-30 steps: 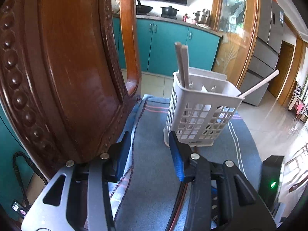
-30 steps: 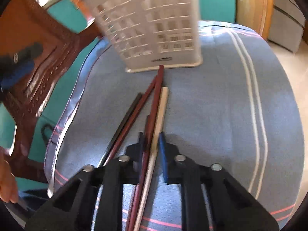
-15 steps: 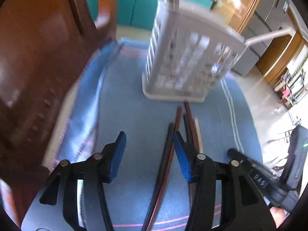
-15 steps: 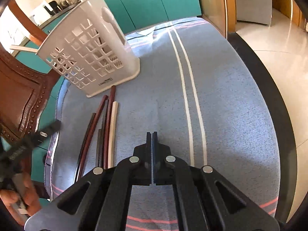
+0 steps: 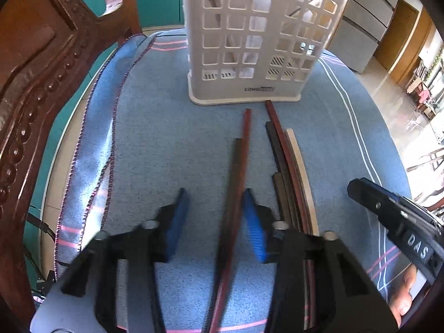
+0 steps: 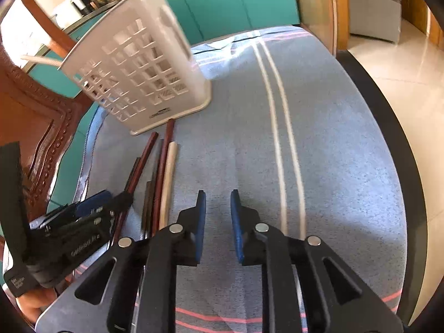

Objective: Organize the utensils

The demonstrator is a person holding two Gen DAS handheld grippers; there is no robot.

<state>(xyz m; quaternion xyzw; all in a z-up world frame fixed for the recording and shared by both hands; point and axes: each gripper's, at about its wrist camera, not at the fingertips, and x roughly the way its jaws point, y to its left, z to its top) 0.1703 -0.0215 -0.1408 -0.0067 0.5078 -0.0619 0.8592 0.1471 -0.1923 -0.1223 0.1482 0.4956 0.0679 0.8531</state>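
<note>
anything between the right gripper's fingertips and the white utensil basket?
No. In the right wrist view only bare blue cloth lies between the right gripper and the white utensil basket; the chopsticks lie off to its left.

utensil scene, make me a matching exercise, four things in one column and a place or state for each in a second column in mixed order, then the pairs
Things:
1. white utensil basket
2. pale chopstick
3. reddish-brown chopstick
4. right gripper

Places or states:
A. lies between the left gripper's jaws
B. open over bare blue cloth, nothing between its jaws
C. stands upright at the far end of the chopsticks
D. outermost of the bundle, on the side nearest the white stripes

Pairs: 1-C, 2-D, 3-A, 4-B
</note>
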